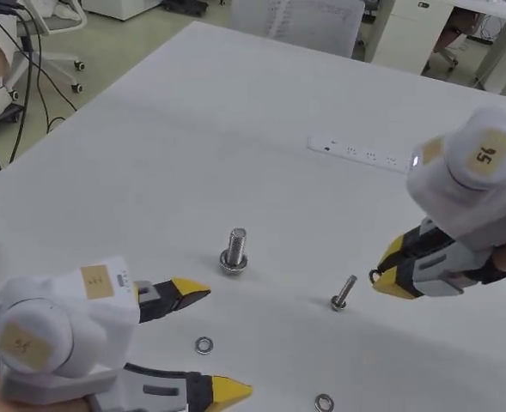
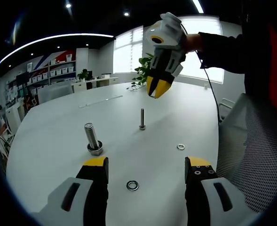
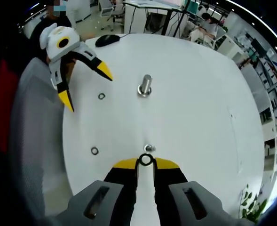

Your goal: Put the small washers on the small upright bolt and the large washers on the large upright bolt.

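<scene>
The right gripper point(image 3: 146, 165) has its jaws pinched almost all the way together on a washer point(image 3: 146, 160), gripped right at the yellow tips. In the right gripper view that ring hangs just above the top of the small bolt point(image 3: 149, 148). It's close, but it isn't threaded on. In the head view the same gripper point(image 1: 388, 273) sits just to the right of the small bolt, which leans a bit on the white table point(image 1: 149, 172).

The left gripper point(image 2: 146, 162) is wide open and holding nothing. A loose washer point(image 2: 132, 185) lies flat on the table in the gap between its two jaws, touching neither one. A second loose washer point(image 2: 181, 147) lies further out, off toward the small bolt's side and well apart from the first.

The large bolt point(image 1: 235, 249) stands upright just beyond the left gripper's tips. It has a wider collar at its base. Hard to say if that's only the bolt head or a washer sitting on it.

A white power strip point(image 1: 356, 153) lies further back on the table.
</scene>
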